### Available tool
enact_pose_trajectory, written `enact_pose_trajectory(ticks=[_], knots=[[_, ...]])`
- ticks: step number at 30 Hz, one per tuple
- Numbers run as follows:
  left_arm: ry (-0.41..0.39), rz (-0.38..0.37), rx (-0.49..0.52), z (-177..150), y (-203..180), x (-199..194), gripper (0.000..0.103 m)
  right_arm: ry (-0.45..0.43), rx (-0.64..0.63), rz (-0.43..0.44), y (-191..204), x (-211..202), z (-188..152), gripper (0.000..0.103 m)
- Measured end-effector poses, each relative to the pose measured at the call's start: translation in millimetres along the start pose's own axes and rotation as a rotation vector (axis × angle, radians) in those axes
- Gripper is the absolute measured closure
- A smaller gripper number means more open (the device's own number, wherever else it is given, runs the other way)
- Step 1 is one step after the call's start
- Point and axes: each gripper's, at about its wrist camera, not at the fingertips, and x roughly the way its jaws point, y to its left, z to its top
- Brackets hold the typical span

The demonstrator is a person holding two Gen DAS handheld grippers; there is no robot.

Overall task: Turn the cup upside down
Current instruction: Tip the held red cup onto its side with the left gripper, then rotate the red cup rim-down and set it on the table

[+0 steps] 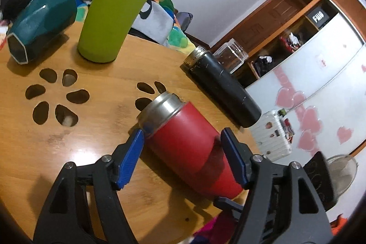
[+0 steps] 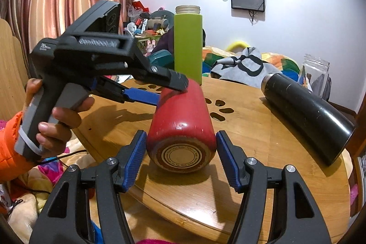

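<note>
A red cup (image 1: 189, 145) with a steel mouth lies on its side on the round wooden table (image 1: 96, 152). My left gripper (image 1: 183, 141) is open, one blue pad on each side of the cup's body, near or just touching it. In the right wrist view the cup's base (image 2: 181, 156) faces me. My right gripper (image 2: 181, 143) is open, its pads flanking the base end with small gaps. The left gripper (image 2: 169, 88) shows there too, held by a hand, with its fingers above and below the cup.
A black flask (image 1: 224, 88) lies on its side to the right. A tall green bottle (image 1: 123, 1) stands at the back. A teal faceted cup (image 1: 41, 24) lies at the back left. A clear jar (image 2: 315, 72) stands behind the flask. Petal-shaped cutouts (image 1: 57, 97) pierce the tabletop.
</note>
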Motion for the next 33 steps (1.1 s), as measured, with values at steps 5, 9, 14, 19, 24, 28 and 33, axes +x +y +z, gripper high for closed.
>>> enact_pose_trajectory(ticks=[5,9,14,19,24,28,33], knots=[[-0.015,0.051,0.058,0,-11,-2,0.034,-0.001,-0.006,-0.002,1,1,0,0.044],[-0.062,0.16,0.186,-2,-31,-6,0.04,0.003,0.002,0.007,-1,1,0,0.044],[-0.113,0.274,0.378,-15,-62,-8,0.06,0.06,0.021,0.024,-3,14,-3,0.044],[-0.125,0.303,0.447,-17,-74,-4,0.084,0.09,0.023,0.018,-3,20,-7,0.047],[-0.146,0.306,0.471,-17,-80,-8,0.09,0.049,0.006,-0.005,0,8,-2,0.047],[-0.163,0.304,0.478,-16,-83,-15,0.094,-0.015,0.005,-0.008,3,-12,6,0.048],[-0.182,0.294,0.477,-15,-86,-22,0.096,-0.082,0.009,-0.018,8,-33,19,0.048]])
